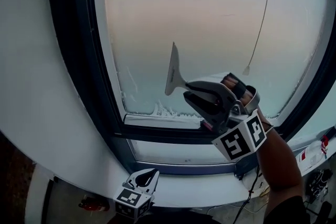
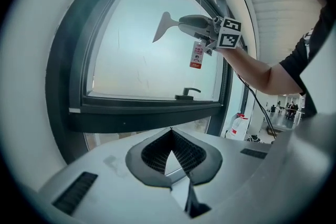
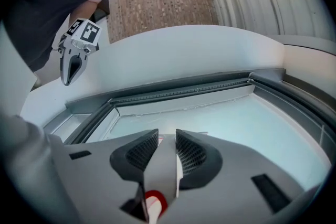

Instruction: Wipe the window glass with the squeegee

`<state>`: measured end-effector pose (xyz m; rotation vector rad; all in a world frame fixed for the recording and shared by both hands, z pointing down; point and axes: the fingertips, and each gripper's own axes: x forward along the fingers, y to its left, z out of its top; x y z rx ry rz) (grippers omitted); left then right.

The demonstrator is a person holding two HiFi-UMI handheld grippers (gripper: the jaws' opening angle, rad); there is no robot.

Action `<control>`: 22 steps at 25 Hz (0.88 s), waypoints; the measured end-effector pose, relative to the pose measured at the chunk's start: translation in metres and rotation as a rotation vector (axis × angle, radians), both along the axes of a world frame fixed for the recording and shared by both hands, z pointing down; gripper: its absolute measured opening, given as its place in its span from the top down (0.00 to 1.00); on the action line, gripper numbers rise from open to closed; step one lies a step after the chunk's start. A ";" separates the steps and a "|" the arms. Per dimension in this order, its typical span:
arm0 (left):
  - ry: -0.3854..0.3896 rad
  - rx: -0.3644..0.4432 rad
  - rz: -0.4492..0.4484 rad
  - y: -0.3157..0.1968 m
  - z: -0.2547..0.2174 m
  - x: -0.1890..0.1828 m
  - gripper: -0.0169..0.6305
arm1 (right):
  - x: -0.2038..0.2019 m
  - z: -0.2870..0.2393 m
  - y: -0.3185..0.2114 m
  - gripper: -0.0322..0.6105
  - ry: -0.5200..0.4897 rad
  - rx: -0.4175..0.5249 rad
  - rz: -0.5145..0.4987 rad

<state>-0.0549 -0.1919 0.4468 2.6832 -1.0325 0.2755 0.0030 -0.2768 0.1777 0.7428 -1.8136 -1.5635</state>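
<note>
One grey, fan-shaped squeegee (image 1: 174, 72), clamped between the right gripper's (image 1: 188, 91) two ribbed pads (image 3: 191, 152), lies against the frosted window glass (image 1: 210, 13); the left gripper (image 1: 145, 178) is closed on nothing.

Soft daylight comes through the window glass (image 1: 210, 18), which glows pale pink and blue and is the brightest area in every view. The dark frame (image 1: 79, 60) and the room below it stay dim. The squeegee (image 1: 173, 73) shows as a grey, sharp-edged shape against the glow. Both gripper views are fisheye — straight lines bow, corners fall black — and their near foreground is soft.
</note>
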 end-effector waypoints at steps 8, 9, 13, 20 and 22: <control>0.014 0.059 -0.072 -0.012 -0.029 -0.044 0.97 | -0.094 -0.031 -0.034 0.81 0.055 0.021 -0.102; 0.015 0.056 -0.084 -0.013 -0.031 -0.049 0.97 | -0.104 -0.035 -0.038 0.81 0.067 0.025 -0.111; 0.021 0.058 -0.112 -0.015 -0.035 -0.062 0.97 | -0.137 -0.051 -0.059 0.81 0.105 0.050 -0.118; 0.030 0.047 -0.116 -0.011 -0.023 -0.078 0.97 | -0.154 -0.063 -0.075 0.81 0.105 0.035 -0.124; 0.028 0.040 -0.123 -0.012 -0.019 -0.082 0.97 | -0.154 -0.063 -0.076 0.81 0.123 0.042 -0.117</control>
